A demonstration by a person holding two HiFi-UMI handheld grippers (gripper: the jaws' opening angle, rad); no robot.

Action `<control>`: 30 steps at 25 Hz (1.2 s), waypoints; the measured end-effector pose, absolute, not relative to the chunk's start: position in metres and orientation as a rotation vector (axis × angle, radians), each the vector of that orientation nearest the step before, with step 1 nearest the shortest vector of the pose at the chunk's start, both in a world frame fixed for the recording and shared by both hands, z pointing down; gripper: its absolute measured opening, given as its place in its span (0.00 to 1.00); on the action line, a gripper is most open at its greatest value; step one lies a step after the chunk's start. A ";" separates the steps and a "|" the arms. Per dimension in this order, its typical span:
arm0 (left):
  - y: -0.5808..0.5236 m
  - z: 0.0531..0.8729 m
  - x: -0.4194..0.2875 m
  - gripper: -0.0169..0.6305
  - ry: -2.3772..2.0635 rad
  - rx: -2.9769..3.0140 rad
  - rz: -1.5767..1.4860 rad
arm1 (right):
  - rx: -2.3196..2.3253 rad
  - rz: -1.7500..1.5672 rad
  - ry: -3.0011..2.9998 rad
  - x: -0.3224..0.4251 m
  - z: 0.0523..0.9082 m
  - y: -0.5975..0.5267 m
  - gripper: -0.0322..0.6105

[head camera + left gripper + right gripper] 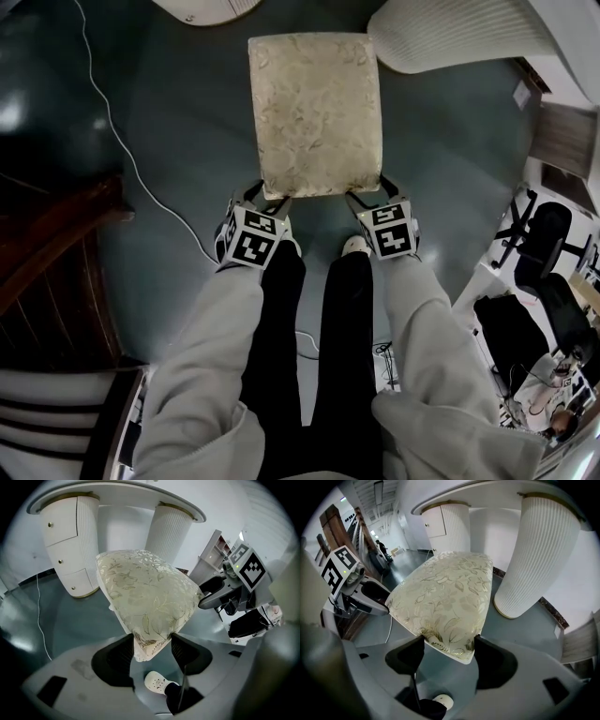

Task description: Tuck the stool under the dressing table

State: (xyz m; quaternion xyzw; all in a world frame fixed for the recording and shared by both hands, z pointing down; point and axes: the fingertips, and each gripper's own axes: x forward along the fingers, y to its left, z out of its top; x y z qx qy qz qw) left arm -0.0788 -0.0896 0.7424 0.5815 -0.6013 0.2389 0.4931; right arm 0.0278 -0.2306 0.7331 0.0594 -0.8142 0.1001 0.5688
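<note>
The stool point(314, 112) has a cream floral cushion and stands on the dark floor in front of the white dressing table point(450, 37). My left gripper point(267, 197) is shut on the cushion's near-left corner point(150, 639). My right gripper point(367, 195) is shut on the near-right corner point(450, 646). In the left gripper view, the table's two ribbed pedestals point(70, 541) stand just beyond the stool, with the gap between them behind the cushion. The right gripper view shows a ribbed pedestal point(534, 555) close on the right of the stool point(445, 597). The stool's legs are hidden.
A white cable point(122, 141) runs across the floor on the left. Dark wooden furniture point(47, 253) stands at the left. Black office chairs point(544, 244) are at the right. The person's legs and a white shoe point(354, 246) are just behind the stool.
</note>
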 end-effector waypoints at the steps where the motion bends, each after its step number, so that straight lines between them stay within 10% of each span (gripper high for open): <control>1: -0.090 0.743 -0.086 0.42 -1.463 1.412 0.579 | 0.142 0.236 -1.915 0.021 0.733 -0.231 0.65; 30: -0.137 0.745 -0.179 0.41 -1.467 1.455 0.641 | 0.275 0.306 -1.933 -0.057 0.733 -0.263 0.65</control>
